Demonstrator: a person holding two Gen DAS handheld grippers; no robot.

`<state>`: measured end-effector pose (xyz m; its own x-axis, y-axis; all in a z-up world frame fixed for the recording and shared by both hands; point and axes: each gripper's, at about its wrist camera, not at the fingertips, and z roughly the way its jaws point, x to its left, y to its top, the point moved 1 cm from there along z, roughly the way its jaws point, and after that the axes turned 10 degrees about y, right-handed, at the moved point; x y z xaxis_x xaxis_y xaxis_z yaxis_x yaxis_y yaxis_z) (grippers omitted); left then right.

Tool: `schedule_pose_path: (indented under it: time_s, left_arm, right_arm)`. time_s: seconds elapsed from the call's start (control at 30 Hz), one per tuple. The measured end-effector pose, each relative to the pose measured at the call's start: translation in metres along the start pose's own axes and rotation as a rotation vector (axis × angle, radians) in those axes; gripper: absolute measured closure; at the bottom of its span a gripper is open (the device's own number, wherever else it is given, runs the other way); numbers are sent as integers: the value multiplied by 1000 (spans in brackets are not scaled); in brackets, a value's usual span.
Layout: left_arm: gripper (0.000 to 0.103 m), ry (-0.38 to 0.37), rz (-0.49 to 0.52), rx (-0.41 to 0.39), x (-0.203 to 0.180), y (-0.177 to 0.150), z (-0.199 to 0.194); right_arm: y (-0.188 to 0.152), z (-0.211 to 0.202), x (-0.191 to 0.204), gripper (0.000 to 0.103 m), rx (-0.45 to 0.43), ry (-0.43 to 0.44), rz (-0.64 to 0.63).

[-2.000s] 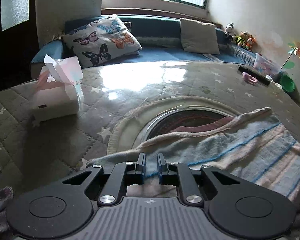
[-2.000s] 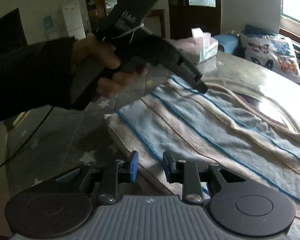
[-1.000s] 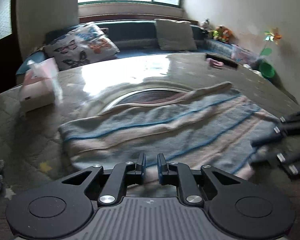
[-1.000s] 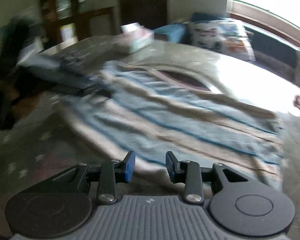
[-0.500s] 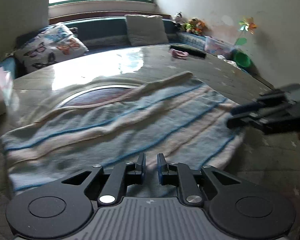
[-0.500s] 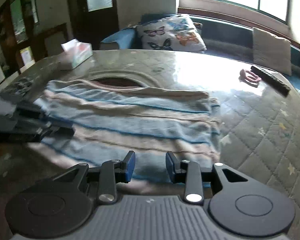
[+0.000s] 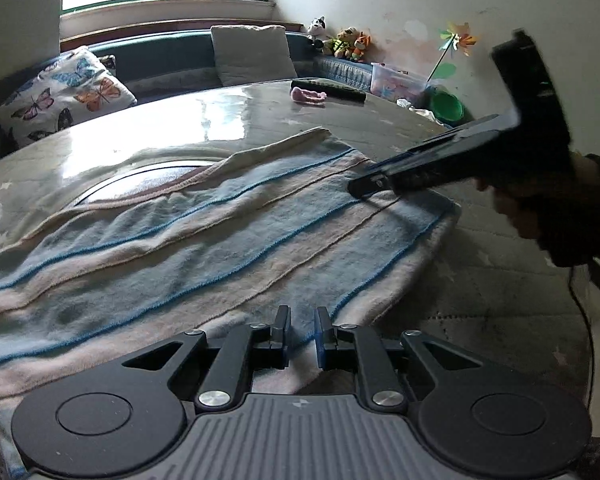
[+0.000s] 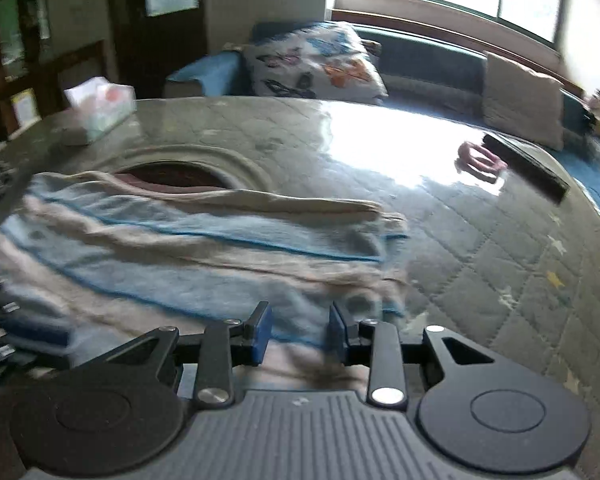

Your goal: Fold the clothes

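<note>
Left wrist view shows the left gripper (image 7: pixel 300 336) angled down at the near edge of the striped sweater (image 7: pixel 204 240), its two fingers (image 7: pixel 281 336) standing a narrow gap apart with the fabric's hem showing in that gap; whether the pads actually pinch the cloth cannot be told. Across the sweater, at its right end, the right gripper (image 7: pixel 360 188) reaches in from the right, tilted downward, its tip touching or just over the cloth. A hand (image 7: pixel 512 200) in a dark sleeve (image 7: pixel 580 216) grips its handle, and a thin cable (image 7: pixel 580 312) hangs below.

Right wrist view is blurred by motion. Here the right gripper (image 8: pixel 298 334) points down at the sweater's (image 8: pixel 188 264) right end, near the table's (image 8: pixel 480 264) right side. Its blue-padded fingers (image 8: pixel 260 334) stand partly apart, have just been closing a little, and hold nothing; the cloth lies beneath them. The left gripper (image 8: pixel 28 332) shows only as a dark blur at the left edge.

The sweater lies spread flat across the quilted, star-printed table, its far edge lapping the round inset at the centre. A tissue box (image 8: pixel 100 114) sits near the far left edge, a remote (image 7: pixel 328 90) and a small pink thing (image 7: pixel 309 96) near the far right edge.

No writing can be read anywhere.
</note>
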<state>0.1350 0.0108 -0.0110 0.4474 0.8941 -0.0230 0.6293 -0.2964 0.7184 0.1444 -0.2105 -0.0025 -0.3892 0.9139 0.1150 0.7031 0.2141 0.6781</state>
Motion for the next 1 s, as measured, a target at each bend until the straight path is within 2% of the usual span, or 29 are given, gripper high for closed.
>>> schedule_pose_path:
  time_s: [0.07, 0.2, 0.33, 0.5, 0.67, 1.0]
  left_arm:
    - [89, 5, -9, -2, 4, -1, -5]
    - [89, 21, -35, -9, 13, -1, -12]
    - [89, 27, -53, -2, 16, -2, -6]
    - [89, 13, -59, 2, 17, -4, -2]
    - [89, -11, -71, 0, 19, -7, -4]
    - [89, -17, -81, -7, 17, -9, -8]
  right_arm:
    - [5, -1, 1, 71, -15, 1, 6]
    - [16, 3, 26, 72, -20, 83, -32]
    - [29, 24, 57, 72, -1, 167, -75]
    - [41, 54, 84, 77, 23, 215, -97]
    - [47, 76, 96, 77, 12, 192, -133]
    - [76, 101, 91, 79, -25, 167, -72]
